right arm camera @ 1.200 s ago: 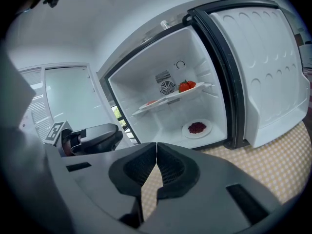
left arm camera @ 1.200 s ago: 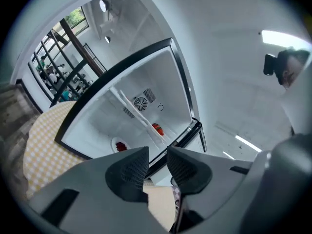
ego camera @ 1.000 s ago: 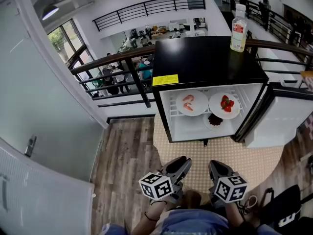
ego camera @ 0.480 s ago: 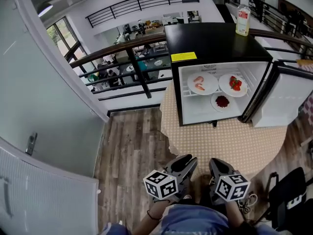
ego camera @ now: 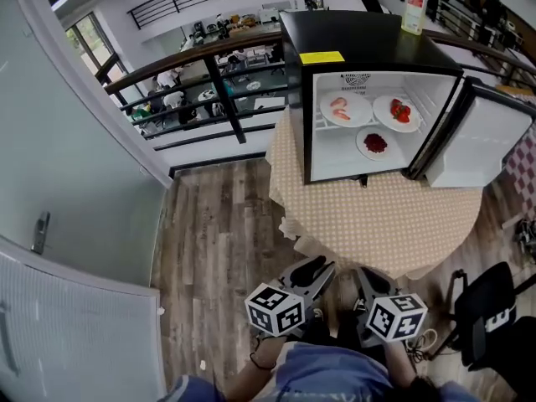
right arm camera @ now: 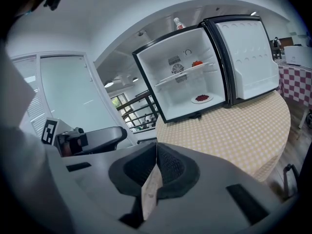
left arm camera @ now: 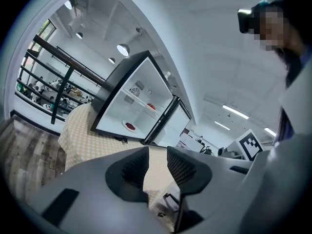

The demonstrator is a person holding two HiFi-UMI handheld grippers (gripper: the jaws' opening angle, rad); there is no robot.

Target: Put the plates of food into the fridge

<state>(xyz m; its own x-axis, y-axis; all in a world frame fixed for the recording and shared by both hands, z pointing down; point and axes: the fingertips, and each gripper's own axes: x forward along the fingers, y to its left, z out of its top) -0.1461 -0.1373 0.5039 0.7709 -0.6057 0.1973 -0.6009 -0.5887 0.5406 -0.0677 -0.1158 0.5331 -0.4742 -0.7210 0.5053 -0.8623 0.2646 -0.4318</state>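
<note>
A small black fridge point(ego camera: 360, 40) stands on a round table with a tan checked cloth point(ego camera: 377, 216), its door point(ego camera: 479, 141) swung open to the right. On its shelf sit a plate of shrimp point(ego camera: 340, 108) and a plate of strawberries point(ego camera: 399, 111); a plate of dark red food point(ego camera: 374, 143) lies below them. Both grippers hang low near my body, well short of the table. The left gripper point(ego camera: 311, 272) point(left arm camera: 158, 152) is open with nothing between its pads. The right gripper point(ego camera: 368, 280) point(right arm camera: 156, 147) is shut and empty. Both gripper views show the fridge point(left arm camera: 141, 106) point(right arm camera: 185, 77) from afar.
A bottle point(ego camera: 413, 8) stands on the fridge top. A black railing point(ego camera: 209, 74) runs behind the table, with a lower floor beyond. A black chair point(ego camera: 490, 316) is at my right. White wall panels point(ego camera: 67, 224) line the left; wood floor point(ego camera: 218, 241) lies between.
The fridge and table have drawn farther off and more of the table's cloth shows, so I have backed away. Both grippers stay low by my body, unchanged.
</note>
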